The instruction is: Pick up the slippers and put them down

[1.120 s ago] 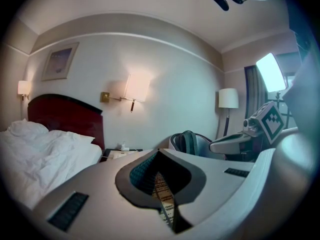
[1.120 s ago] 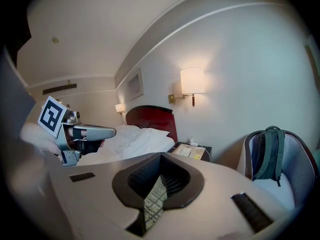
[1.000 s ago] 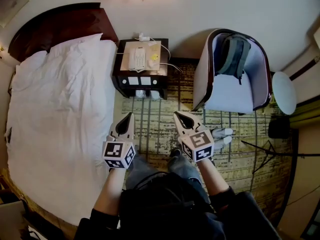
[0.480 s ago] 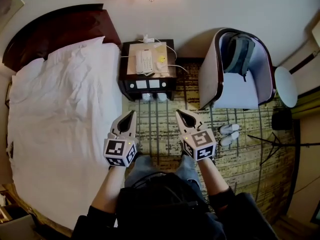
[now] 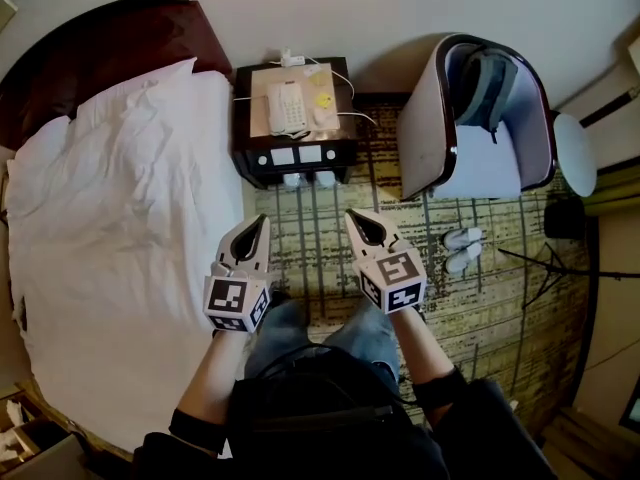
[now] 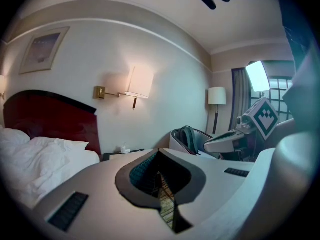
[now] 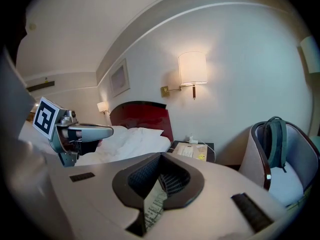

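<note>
A pair of white slippers (image 5: 462,249) lies on the patterned carpet in front of the armchair, to the right of my right gripper. My left gripper (image 5: 259,224) and right gripper (image 5: 352,218) are held side by side over the carpet, both shut and empty, pointing toward the nightstand. In the left gripper view the jaws (image 6: 159,154) meet with nothing between them. The right gripper view shows its jaws (image 7: 161,158) also together. Neither gripper view shows the slippers.
A bed with white sheets (image 5: 110,228) fills the left. A dark nightstand (image 5: 292,118) with a phone stands ahead. An armchair (image 5: 485,118) holding a grey backpack (image 5: 487,83) is at the right, beside a small round table (image 5: 573,168).
The whole view has shifted: nightstand and armchair sit higher and closer to the top edge. Both grippers stay shut, side by side. The slippers now appear further from the right gripper.
</note>
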